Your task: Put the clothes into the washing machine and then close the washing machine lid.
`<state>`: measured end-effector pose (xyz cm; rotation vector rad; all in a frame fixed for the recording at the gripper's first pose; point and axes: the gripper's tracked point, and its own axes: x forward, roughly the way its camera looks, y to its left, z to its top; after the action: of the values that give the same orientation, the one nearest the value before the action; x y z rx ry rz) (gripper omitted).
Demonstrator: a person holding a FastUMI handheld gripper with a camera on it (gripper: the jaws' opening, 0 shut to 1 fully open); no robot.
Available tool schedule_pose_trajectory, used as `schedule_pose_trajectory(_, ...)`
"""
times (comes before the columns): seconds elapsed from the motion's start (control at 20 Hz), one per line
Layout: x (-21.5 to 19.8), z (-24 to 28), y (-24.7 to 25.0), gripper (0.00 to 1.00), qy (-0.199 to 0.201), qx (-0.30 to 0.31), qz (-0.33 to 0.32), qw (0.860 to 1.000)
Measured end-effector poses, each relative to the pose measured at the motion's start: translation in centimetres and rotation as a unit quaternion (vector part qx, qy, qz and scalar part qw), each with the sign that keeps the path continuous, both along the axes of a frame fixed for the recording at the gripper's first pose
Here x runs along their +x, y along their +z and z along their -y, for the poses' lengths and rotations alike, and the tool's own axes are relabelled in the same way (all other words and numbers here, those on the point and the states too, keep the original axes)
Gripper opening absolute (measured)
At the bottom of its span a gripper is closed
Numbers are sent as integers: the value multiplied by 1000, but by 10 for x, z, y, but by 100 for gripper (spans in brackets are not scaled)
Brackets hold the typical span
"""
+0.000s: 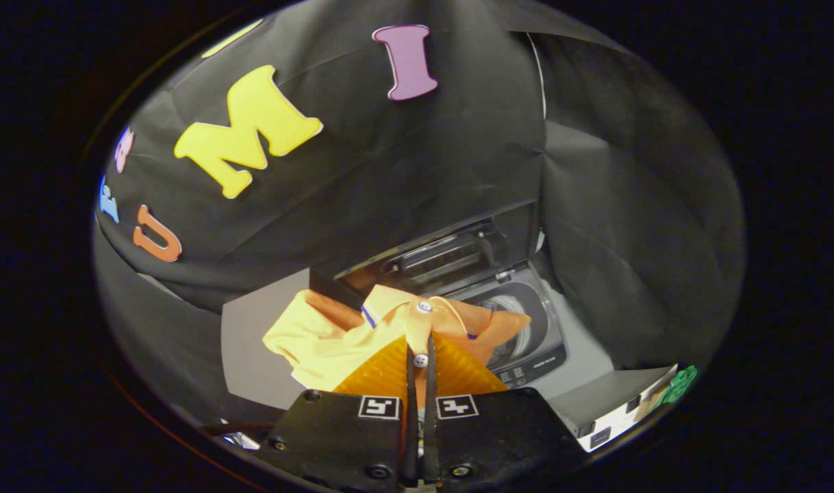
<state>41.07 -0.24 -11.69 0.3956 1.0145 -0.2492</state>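
An orange-yellow polo shirt (335, 335) with white buttons hangs bunched from my gripper (420, 356), whose two fingers are pressed together on its button placket. Beyond the shirt and a little to the right stands the washing machine (526, 329), a grey top-loader seen from above. Its lid (451, 257) is raised against the back, and the round drum opening (520, 315) is partly covered by the shirt. The control panel (533, 366) runs along the machine's near edge. The shirt is held above the machine's left front corner.
A grey floor or platform (253, 356) lies to the left of the machine. At the right, beside the machine, is a white box (615, 411) with something green (680, 383) at its far end. Black cloth walls close in behind and on both sides.
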Motion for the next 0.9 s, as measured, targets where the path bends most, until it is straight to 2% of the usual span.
schedule_pose_trajectory(0.4, -6, 25, -15, 7, -7, 8, -8, 1000)
schedule_pose_trajectory(0.9, -6, 26, -45, 7, 17, 10, -22, 1000)
